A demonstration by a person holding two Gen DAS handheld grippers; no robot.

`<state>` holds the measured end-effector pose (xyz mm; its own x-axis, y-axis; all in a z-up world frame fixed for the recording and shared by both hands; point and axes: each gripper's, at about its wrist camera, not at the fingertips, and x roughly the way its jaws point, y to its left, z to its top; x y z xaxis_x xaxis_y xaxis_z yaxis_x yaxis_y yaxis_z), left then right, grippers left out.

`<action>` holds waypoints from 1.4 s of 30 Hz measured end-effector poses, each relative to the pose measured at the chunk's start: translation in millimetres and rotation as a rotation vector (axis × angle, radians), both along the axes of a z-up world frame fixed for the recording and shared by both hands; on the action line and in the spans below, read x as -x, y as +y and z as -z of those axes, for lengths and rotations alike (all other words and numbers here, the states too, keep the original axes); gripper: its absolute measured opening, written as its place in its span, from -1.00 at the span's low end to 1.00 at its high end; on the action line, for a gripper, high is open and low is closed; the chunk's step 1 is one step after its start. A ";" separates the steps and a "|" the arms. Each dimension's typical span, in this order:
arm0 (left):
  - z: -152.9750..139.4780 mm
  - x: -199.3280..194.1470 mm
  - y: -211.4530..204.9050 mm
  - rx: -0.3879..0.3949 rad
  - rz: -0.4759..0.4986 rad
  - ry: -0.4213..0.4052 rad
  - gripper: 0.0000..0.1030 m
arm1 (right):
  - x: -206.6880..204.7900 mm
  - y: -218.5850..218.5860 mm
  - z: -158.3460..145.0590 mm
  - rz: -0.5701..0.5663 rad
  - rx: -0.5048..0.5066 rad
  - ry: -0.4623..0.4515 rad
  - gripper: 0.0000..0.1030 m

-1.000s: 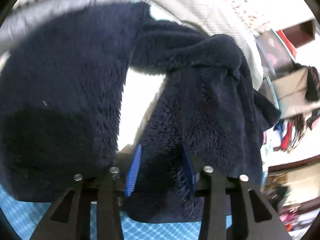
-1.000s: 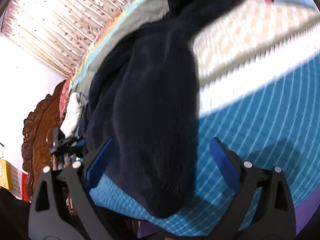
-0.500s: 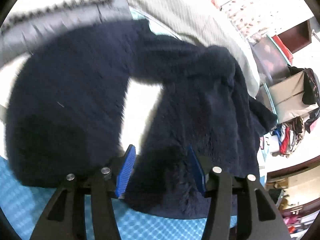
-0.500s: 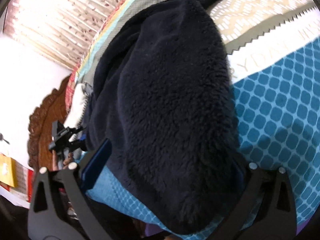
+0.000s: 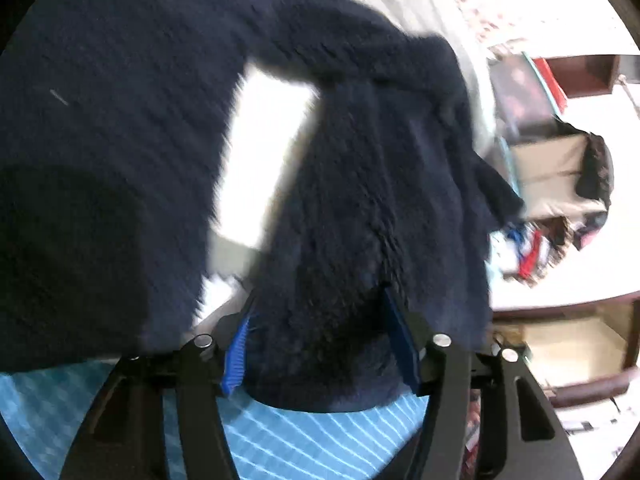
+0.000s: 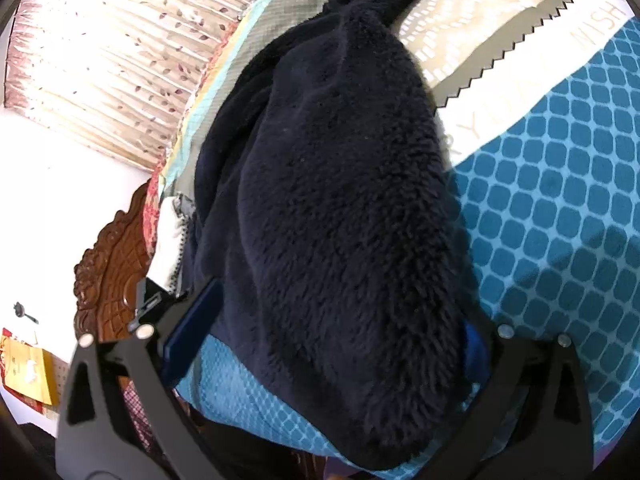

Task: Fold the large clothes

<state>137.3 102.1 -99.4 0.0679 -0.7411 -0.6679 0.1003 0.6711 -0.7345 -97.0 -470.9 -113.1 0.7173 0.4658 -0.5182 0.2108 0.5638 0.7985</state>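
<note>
A large navy fleece garment (image 5: 360, 208) lies on a bed with a teal patterned cover (image 5: 280, 436). In the left wrist view a thick part of it sits between the blue pads of my left gripper (image 5: 320, 344), which presses on it from both sides. A wider part (image 5: 100, 140) spreads to the left. In the right wrist view a bulky fold of the same garment (image 6: 340, 200) fills the space between my right gripper's (image 6: 328, 344) widely spread jaws, which stand around it without pinching.
The bed cover (image 6: 560, 208) has a white and beige band (image 6: 500, 52) farther off. A carved wooden headboard (image 6: 116, 276) stands at the left, curtains (image 6: 100, 40) behind it. Boxes and clothes (image 5: 560, 184) crowd the room beyond the bed's edge.
The left gripper has come closer to the garment and its jaws now press the fleece between them. The right gripper has slid forward around the fold, staying wide.
</note>
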 end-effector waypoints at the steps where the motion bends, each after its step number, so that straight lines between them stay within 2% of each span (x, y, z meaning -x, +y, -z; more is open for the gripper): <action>1: 0.5 2.6 -2.6 0.015 0.010 -0.004 0.55 | -0.7 -0.2 0.0 0.000 -0.008 0.002 0.92; 4: 5.7 8.0 -6.5 0.063 -0.006 0.006 0.55 | -4.3 7.6 0.1 -0.024 -0.028 0.001 0.92; 6: 7.6 8.0 -6.3 0.055 -0.031 0.001 0.49 | -8.2 14.4 0.2 -0.049 0.023 0.026 0.92; 7: 5.8 9.0 -8.4 0.046 -0.034 -0.008 0.34 | -10.9 17.0 -0.2 -0.072 0.049 0.041 0.92; 8: 2.8 11.0 -14.6 0.036 -0.027 -0.013 -0.06 | -12.4 16.9 -0.9 -0.081 0.056 0.051 0.90; 9: -0.4 12.8 -16.3 0.025 -0.026 -0.018 -0.16 | -13.5 15.3 -2.2 -0.083 0.051 0.071 0.86; 10: -6.3 15.5 -18.2 0.015 -0.028 -0.031 -0.22 | -13.6 15.5 -3.2 -0.085 0.048 0.083 0.31; 11: -15.3 19.1 -19.1 0.029 -0.024 -0.042 -0.28 | -14.4 14.3 -5.3 -0.100 0.032 0.095 -0.61; 13: -41.8 31.0 -15.1 0.113 0.009 -0.068 -0.31 | -9.5 7.7 -17.7 -0.083 -0.002 0.082 -0.63; 15: -68.7 46.2 -9.3 0.154 0.032 -0.120 -0.34 | -1.7 8.1 -45.5 -0.108 0.006 0.014 -0.68; 17: -105.9 75.8 -5.8 0.193 0.080 -0.192 -0.34 | 12.9 15.7 -93.4 -0.165 0.100 -0.084 -0.72; 18: -119.6 90.6 -4.5 0.201 0.105 -0.222 -0.34 | 23.9 20.3 -119.2 -0.195 0.168 -0.126 -0.72; 20: -143.4 129.7 -0.8 0.191 0.160 -0.280 -0.34 | 43.6 22.2 -150.1 -0.227 0.269 -0.166 -0.72; 22: -151.3 158.9 1.9 0.142 0.189 -0.305 -0.34 | 67.4 17.5 -168.5 -0.250 0.362 -0.177 -0.73; 23: -143.4 171.3 2.7 0.096 0.190 -0.290 -0.34 | 74.1 12.6 -165.8 -0.251 0.392 -0.153 -0.72; 24: -129.4 176.6 6.1 0.059 0.188 -0.258 -0.34 | 78.1 7.5 -158.8 -0.240 0.415 -0.113 -0.72; 25: -110.7 179.9 6.7 0.021 0.184 -0.206 -0.33 | 80.2 -5.0 -138.2 -0.206 0.424 -0.030 -0.71; 26: -81.7 181.4 5.7 -0.032 0.167 -0.131 -0.32 | 79.2 -15.7 -117.7 -0.171 0.416 0.046 -0.49; 28: -32.9 183.1 1.0 -0.121 0.155 -0.021 -0.32 | 78.5 -38.0 -67.8 -0.085 0.389 0.219 -0.24; 29: -17.9 183.9 0.0 -0.161 0.157 0.018 -0.30 | 80.5 -50.1 -36.6 -0.021 0.355 0.327 -0.22; 30: -5.8 184.0 0.6 -0.194 0.154 0.050 -0.29 | 85.4 -59.4 -13.0 0.024 0.276 0.385 -0.22; 31: -3.6 183.6 3.5 -0.192 0.143 0.057 -0.28 | 94.6 -68.0 0.1 0.076 0.155 0.364 -0.17; 33: -10.4 182.8 16.6 -0.137 0.109 0.055 -0.20 | 113.5 -81.4 3.3 0.192 0.002 0.302 0.01; 35: -23.8 181.8 30.6 -0.139 0.101 0.026 -0.18 | 127.0 -94.6 -7.3 0.290 0.010 0.275 0.35; 38: -39.7 184.8 58.3 -0.177 0.068 -0.032 -0.18 | 139.6 -111.0 -38.4 0.374 0.044 0.181 0.44; 39: -44.2 183.9 68.7 -0.192 0.044 -0.052 -0.18 | 138.7 -112.4 -47.5 0.378 0.047 0.155 0.45; 42: -56.5 177.2 110.3 -0.189 -0.080 -0.088 -0.18 | 109.8 -85.7 -83.6 0.271 0.108 0.067 0.51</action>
<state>-39.9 212.4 -42.9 0.1858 -0.5932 -0.7833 0.0995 0.8045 -0.5856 -206.7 -556.6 -29.5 0.7704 0.2013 -0.6049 0.4157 0.5607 0.7161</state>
